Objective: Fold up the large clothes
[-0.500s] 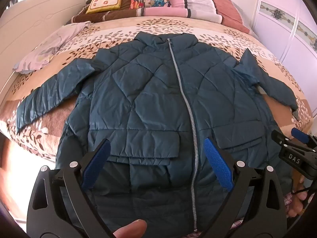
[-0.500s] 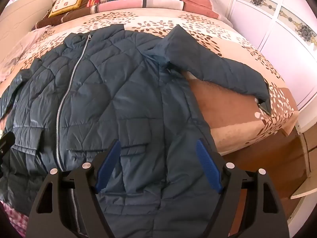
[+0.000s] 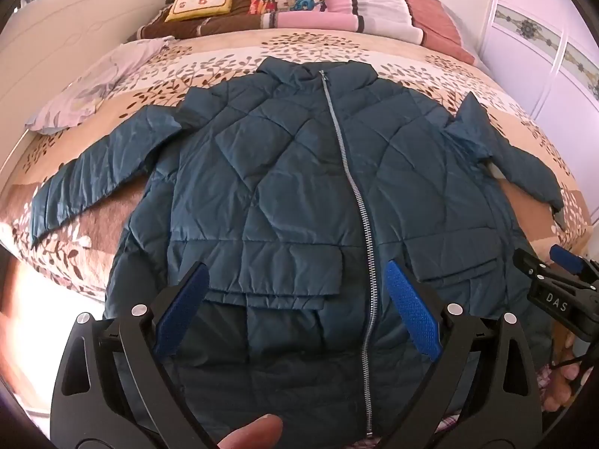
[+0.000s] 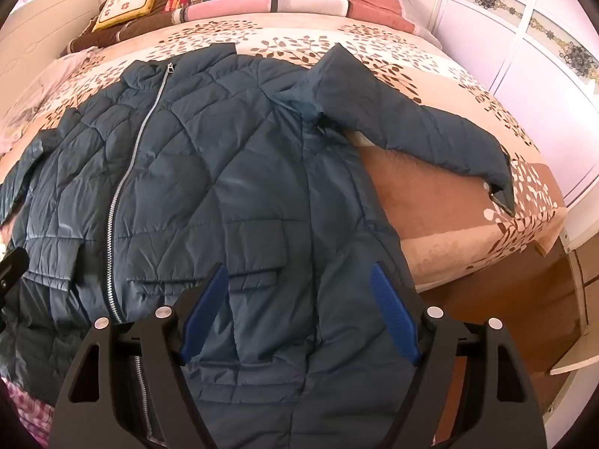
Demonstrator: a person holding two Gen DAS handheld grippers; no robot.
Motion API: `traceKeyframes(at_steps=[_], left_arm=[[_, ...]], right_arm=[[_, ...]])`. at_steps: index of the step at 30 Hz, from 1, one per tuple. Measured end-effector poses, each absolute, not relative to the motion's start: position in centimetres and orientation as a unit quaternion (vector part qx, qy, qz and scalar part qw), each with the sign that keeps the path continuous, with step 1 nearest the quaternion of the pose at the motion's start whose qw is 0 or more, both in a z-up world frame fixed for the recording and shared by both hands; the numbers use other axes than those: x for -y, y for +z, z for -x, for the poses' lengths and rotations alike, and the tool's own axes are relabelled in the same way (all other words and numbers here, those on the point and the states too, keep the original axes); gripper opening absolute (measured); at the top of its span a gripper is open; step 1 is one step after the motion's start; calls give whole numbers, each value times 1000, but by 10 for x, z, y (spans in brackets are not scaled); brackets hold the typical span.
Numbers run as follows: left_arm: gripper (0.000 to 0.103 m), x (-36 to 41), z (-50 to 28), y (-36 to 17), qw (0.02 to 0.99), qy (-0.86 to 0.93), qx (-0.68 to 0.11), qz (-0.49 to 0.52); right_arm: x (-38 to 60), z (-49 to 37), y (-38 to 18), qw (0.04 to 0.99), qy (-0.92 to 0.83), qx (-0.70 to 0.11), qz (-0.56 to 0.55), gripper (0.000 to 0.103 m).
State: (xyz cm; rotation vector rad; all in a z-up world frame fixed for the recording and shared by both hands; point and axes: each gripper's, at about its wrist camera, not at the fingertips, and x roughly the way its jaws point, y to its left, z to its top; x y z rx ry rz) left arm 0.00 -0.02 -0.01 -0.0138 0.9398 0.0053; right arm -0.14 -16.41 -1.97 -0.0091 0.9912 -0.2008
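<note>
A dark teal quilted jacket (image 3: 284,187) lies face up on the bed, zipped, with both sleeves spread out to the sides; it also fills the right wrist view (image 4: 209,194). My left gripper (image 3: 295,284) hovers open above the jacket's lower front, near the left pocket flap and the zipper. My right gripper (image 4: 297,284) hovers open above the lower right side of the jacket, beside the right pocket. Nothing is between either pair of blue pads. The right gripper also shows at the right edge of the left wrist view (image 3: 554,273).
The bed has a beige leaf-patterned cover (image 3: 374,45). Folded blankets and cushions (image 3: 292,3) are stacked at the headboard end. A pale garment (image 3: 97,86) lies at the far left. White wardrobe doors (image 4: 524,48) stand on the right, with wooden floor (image 4: 505,299) below.
</note>
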Motion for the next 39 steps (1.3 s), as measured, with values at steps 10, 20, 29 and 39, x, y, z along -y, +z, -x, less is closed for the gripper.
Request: traceKeyframes(at_steps=[10, 20, 29, 39], left_arm=[[94, 1, 0, 0, 891, 2, -454, 8], [94, 3, 5, -8, 891, 1, -454, 7], [94, -3, -2, -5, 890, 1, -456, 9], [94, -3, -2, -4, 889, 1, -458, 10]], right_arm=[[165, 0, -22, 874, -95, -477, 3, 76], [165, 0, -23, 873, -95, -478, 2, 76], [164, 1, -24, 873, -95, -479, 2, 76], [164, 0, -24, 872, -94, -481, 1, 76]])
